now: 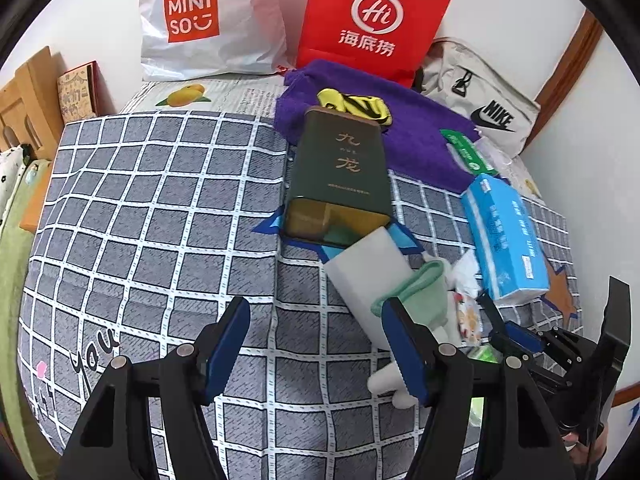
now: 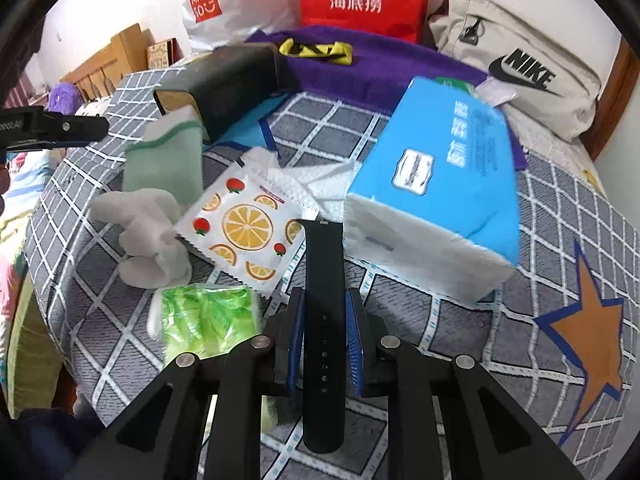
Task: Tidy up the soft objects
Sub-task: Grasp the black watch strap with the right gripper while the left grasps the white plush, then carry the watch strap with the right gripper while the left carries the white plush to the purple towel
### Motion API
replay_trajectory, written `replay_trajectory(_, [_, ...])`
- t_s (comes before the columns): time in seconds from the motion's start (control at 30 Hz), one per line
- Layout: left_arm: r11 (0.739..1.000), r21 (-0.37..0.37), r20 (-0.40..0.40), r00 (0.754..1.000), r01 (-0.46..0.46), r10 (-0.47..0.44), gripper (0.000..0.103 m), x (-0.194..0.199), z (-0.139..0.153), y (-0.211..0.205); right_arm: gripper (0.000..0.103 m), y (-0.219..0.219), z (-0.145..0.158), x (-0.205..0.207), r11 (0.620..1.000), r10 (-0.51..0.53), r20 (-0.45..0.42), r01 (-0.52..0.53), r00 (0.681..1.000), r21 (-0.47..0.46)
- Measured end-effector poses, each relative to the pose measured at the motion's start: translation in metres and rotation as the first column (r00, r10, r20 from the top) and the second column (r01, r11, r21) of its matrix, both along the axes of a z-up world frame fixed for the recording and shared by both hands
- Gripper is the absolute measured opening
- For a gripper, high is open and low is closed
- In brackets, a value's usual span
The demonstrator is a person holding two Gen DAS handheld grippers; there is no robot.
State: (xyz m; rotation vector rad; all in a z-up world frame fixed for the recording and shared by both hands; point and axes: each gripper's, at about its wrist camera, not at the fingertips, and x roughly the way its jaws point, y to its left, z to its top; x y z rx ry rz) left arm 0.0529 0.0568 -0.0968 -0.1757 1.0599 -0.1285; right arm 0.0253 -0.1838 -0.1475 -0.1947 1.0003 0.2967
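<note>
My right gripper (image 2: 326,294) is shut on a black watch strap (image 2: 323,256), which runs lengthwise between its blue pads just above the checked bedsheet (image 2: 420,320). My left gripper (image 1: 315,308) hangs open over the sheet with nothing between its fingers. Its right finger stands in front of a pale green cloth (image 1: 420,284) and a white foam block (image 1: 360,276). A dark green tin (image 1: 340,172) lies on its side with its open end towards me. Close to the strap lie a fruit-printed packet (image 2: 244,224), a white sock (image 2: 148,240), a green crinkled bag (image 2: 208,320) and a blue tissue pack (image 2: 444,168).
A purple towel (image 1: 400,120) with a yellow-and-black item (image 1: 356,106) lies behind the tin. A red paper bag (image 1: 376,20), a white Miniso bag (image 1: 208,20) and a beige Nike bag (image 1: 488,108) line the wall. A wooden headboard (image 1: 24,104) stands at the left.
</note>
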Motion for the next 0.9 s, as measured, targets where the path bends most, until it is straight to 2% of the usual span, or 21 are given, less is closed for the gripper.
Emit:
replay_trajectory(0.23, [0.996, -0.031, 0.02, 0.997, 0.079, -0.078, 0.066, -0.007, 0.006, -0.012, 0.02, -0.002, 0.017, -0.013, 1.0, -0.014, 0.04, 0.014, 0.999, -0.004])
replay_trajectory(0.5, [0.984, -0.035, -0.014, 0.984, 0.177, -0.177, 0.067, -0.016, -0.01, -0.045, 0.02, -0.003, 0.029, -0.026, 1.0, -0.005, 0.068, 0.005, 0.998, -0.002])
replay_trajectory(0.6, [0.982, -0.013, -0.036, 0.981, 0.188, -0.189, 0.071, -0.016, -0.022, -0.058, 0.02, -0.006, 0.029, -0.03, 1.0, -0.016, 0.073, 0.016, 0.997, -0.005])
replay_trajectory(0.7, [0.979, 0.004, -0.073, 0.976, 0.205, -0.204, 0.071, -0.015, -0.037, -0.07, 0.02, -0.01, 0.03, -0.034, 1.0, -0.029, 0.072, 0.029, 0.997, 0.001])
replay_trajectory(0.8, [0.977, 0.044, -0.076, 0.976, 0.209, -0.206, 0.07, -0.015, -0.046, -0.081, 0.02, -0.014, 0.031, -0.038, 0.999, -0.035, 0.073, 0.034, 0.997, 0.002])
replay_trajectory(0.83, [0.977, 0.052, -0.074, 0.976, 0.207, -0.203, 0.057, -0.015, -0.046, -0.082, 0.02, -0.015, 0.031, -0.038, 0.999, -0.038, 0.074, 0.038, 0.997, 0.001])
replay_trajectory(0.87, [0.977, 0.031, -0.072, 0.976, 0.209, -0.206, 0.037, -0.015, -0.046, -0.082, 0.02, -0.016, 0.031, -0.039, 0.999, -0.041, 0.071, 0.041, 0.997, 0.0])
replay_trajectory(0.9, [0.978, 0.002, -0.076, 0.975, 0.211, -0.21, 0.034, -0.015, -0.046, -0.081, 0.02, -0.017, 0.031, -0.04, 0.999, -0.044, 0.071, 0.044, 0.997, 0.0])
